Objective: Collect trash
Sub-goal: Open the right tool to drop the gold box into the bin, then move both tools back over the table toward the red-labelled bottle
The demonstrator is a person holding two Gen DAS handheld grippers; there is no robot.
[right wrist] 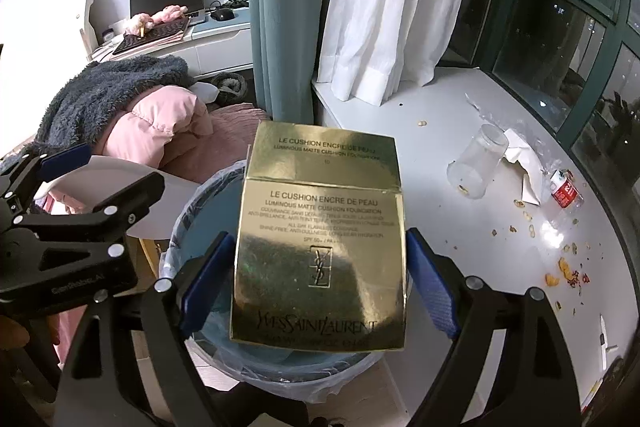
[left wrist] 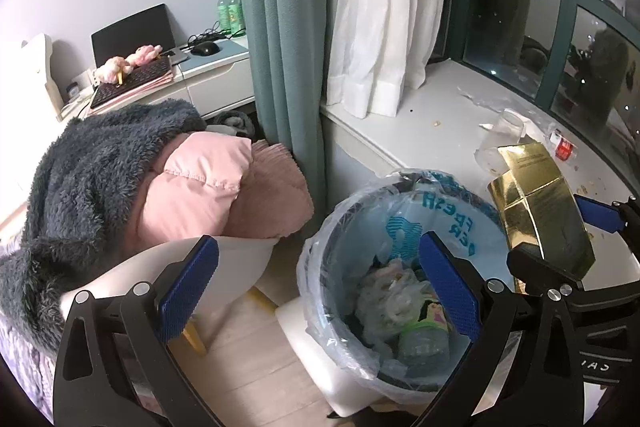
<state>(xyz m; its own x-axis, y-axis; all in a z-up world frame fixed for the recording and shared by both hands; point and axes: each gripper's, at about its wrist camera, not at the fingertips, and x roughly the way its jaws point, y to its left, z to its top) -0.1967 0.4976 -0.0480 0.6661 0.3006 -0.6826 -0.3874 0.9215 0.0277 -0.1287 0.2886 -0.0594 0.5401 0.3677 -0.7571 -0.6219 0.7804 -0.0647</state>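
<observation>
The box (right wrist: 320,235) in the centre of the right wrist view is shiny gold with dark lettering. The pads (right wrist: 434,287) beside it are blue with a fine dotted texture, on black arms. At the lower centre of the left wrist view, the bin (left wrist: 400,283) has a pale blue liner with darker blue print. At the left, the blanket (left wrist: 92,163) is dark grey and fluffy, the cushion (left wrist: 204,179) pink. The curtain (left wrist: 280,27) is green-grey.

left gripper (left wrist: 320,291) jaws wide, nothing between; right gripper (right wrist: 320,283) angled down, pads flanking its load.
</observation>
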